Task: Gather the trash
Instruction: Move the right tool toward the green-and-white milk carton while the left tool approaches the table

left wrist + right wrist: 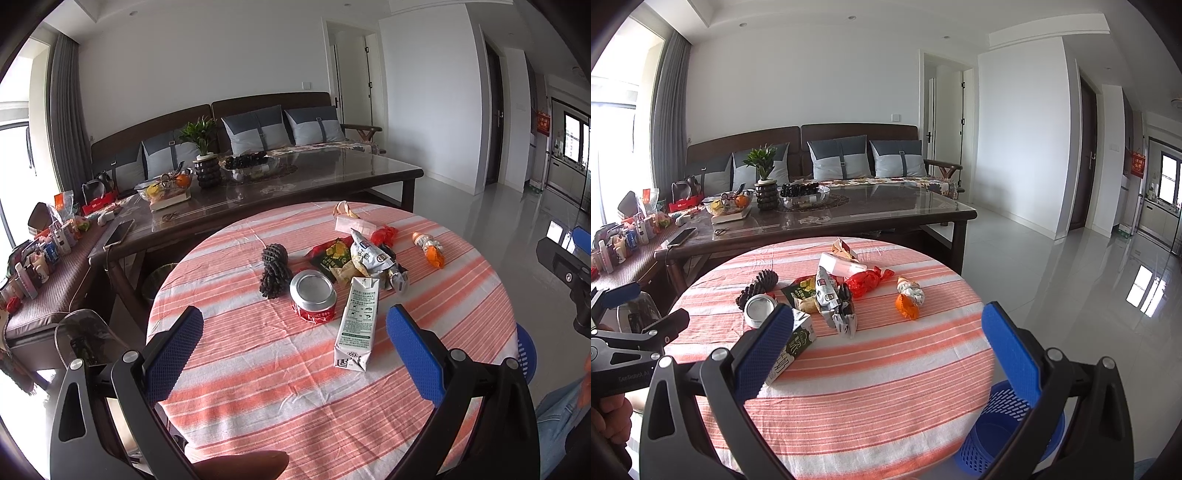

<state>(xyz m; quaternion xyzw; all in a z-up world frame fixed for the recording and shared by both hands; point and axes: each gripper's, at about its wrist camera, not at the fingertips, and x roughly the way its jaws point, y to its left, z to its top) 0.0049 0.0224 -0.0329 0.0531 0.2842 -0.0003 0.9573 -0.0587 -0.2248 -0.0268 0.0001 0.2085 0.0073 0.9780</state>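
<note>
A round table with a striped orange-and-white cloth holds trash. A white-and-green milk carton lies near my left gripper, which is open and empty above the near side. A red can, a dark pine cone, snack wrappers, a red bag and an orange-white wrapper lie farther back. My right gripper is open and empty; the carton sits behind its left finger. A blue bin stands on the floor at the table's right.
A dark glass-topped coffee table with bowls and a plant stands behind the round table, with a sofa beyond. A bench with clutter is at the left. Tiled floor opens to the right.
</note>
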